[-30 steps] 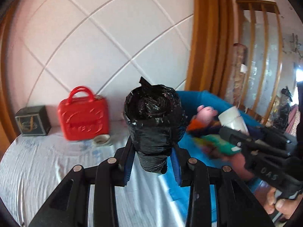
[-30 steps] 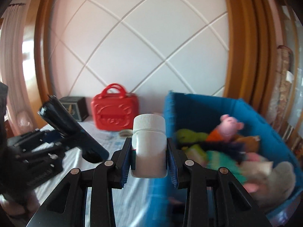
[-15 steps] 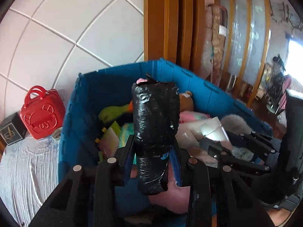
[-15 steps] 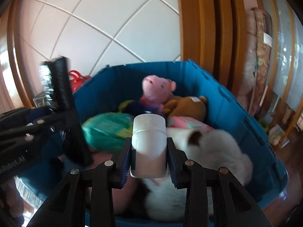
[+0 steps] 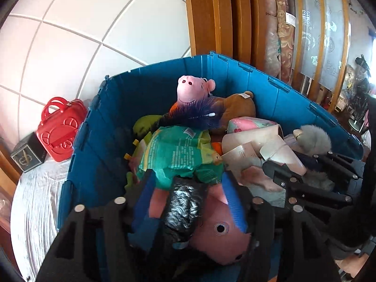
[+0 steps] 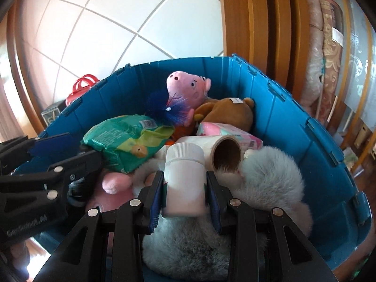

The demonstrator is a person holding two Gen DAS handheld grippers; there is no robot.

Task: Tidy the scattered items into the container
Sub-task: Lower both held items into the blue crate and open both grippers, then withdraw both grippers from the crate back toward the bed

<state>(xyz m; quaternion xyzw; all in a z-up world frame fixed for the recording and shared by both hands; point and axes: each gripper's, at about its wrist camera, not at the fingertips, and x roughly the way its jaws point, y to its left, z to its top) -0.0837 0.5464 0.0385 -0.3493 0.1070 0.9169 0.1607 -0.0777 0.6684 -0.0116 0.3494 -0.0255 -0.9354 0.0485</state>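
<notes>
black bag bundle [image 5: 181,209] lies on the pink plush [image 5: 218,232] inside the blue container [image 5: 98,141]; half a second ago the left tool [image 5: 188,202] clamped it, now that tool stands wide around it, so it looks dropped. right tool [image 6: 184,185] has come down over the grey plush [image 6: 270,176], narrow on the white bottle [image 6: 184,174], which likely goes next.

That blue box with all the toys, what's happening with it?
Someone is tidying up with two grippers. The left gripper is open, and the black bag roll lies loose on the toys in the blue bin. The right gripper holds a white bottle over the bin, not dropped yet.
</notes>
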